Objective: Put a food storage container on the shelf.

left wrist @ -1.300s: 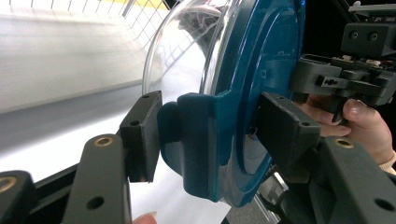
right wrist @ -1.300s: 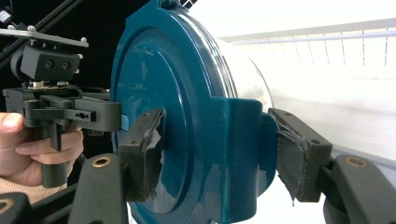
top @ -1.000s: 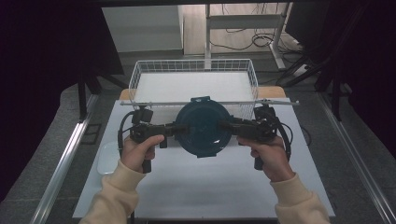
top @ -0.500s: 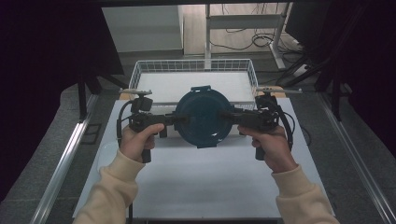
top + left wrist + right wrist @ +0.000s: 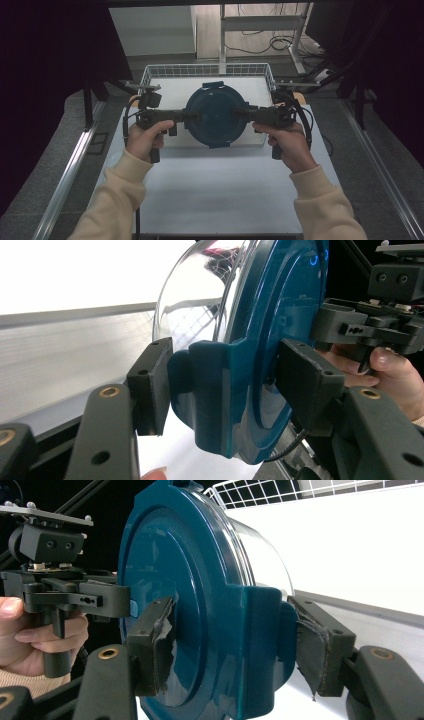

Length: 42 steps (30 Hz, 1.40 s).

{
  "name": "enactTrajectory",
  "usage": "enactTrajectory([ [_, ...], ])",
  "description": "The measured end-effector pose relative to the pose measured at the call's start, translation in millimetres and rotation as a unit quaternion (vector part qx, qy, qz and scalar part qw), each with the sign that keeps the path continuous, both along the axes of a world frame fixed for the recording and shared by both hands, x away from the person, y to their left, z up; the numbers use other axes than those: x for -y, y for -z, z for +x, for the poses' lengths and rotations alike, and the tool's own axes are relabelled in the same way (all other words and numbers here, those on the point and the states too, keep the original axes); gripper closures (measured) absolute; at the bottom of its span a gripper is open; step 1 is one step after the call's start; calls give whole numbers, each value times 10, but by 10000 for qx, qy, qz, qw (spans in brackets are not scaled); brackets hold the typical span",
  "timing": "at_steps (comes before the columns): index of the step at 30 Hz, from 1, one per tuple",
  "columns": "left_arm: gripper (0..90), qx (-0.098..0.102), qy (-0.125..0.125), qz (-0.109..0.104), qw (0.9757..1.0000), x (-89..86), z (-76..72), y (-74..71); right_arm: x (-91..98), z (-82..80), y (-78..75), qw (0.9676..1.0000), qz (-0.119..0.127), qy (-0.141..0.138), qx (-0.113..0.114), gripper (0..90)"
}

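— Left gripper (image 5: 187,116) first: what has it got?

— Its jaws stand about half open, clamped on a side latch of the round container (image 5: 216,114), one pad on the teal lid (image 5: 280,315), the other against the latch tab under the clear bowl (image 5: 195,300). The left gripper view shows both pads pressing.

— And the right gripper (image 5: 246,113)?

— Same on the opposite side: part-open jaws closed over the other latch, one pad on the lid face, one behind the tab. Its pads (image 5: 160,645) look frayed, so I'd judge the grip slightly less sure there.

— Why two grippers for one container?

— It is wide and smooth. Pinching it at two opposite latches keeps it level and stops it swinging, and the latch tabs give the pads something square to bite on.

— Where is it now?

— Held in the air between the two hands, lid toward the camera above, over the near edge of the white wire basket (image 5: 150,75) at the far end of the table (image 5: 220,200). It touches nothing but the pads.

— Anything inside?

— Hard to tell; the clear bowl mostly shows reflections, though it looks empty.

— Next?

— Probably into the basket, both hands moving evenly so neither latch slips free.
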State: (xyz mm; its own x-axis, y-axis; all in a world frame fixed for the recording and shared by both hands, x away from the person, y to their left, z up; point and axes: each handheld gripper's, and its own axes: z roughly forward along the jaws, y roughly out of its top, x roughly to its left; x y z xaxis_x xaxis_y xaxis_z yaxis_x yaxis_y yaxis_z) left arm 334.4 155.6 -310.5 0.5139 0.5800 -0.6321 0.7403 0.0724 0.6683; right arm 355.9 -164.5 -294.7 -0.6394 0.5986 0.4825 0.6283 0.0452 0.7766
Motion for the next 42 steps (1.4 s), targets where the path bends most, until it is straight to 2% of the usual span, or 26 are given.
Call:
enactTrajectory([
  [11,415,-1,-1,26,10000,9,171,-57,3,175,-29,10000,24,-5,-10,384],
  [17,414,15,28,37,10000,-12,259,-115,-7,246,-92,10000,38,16,16,384],
  [22,412,-22,42,36,10000,-35,361,-161,-26,317,-129,10000,39,32,38,384],
  [33,405,-120,23,33,9999,-48,604,-178,-50,522,-133,9999,41,105,-74,385],
  [42,405,-139,-27,-20,9999,-89,669,-204,-96,612,-179,9999,3,76,-74,384],
])
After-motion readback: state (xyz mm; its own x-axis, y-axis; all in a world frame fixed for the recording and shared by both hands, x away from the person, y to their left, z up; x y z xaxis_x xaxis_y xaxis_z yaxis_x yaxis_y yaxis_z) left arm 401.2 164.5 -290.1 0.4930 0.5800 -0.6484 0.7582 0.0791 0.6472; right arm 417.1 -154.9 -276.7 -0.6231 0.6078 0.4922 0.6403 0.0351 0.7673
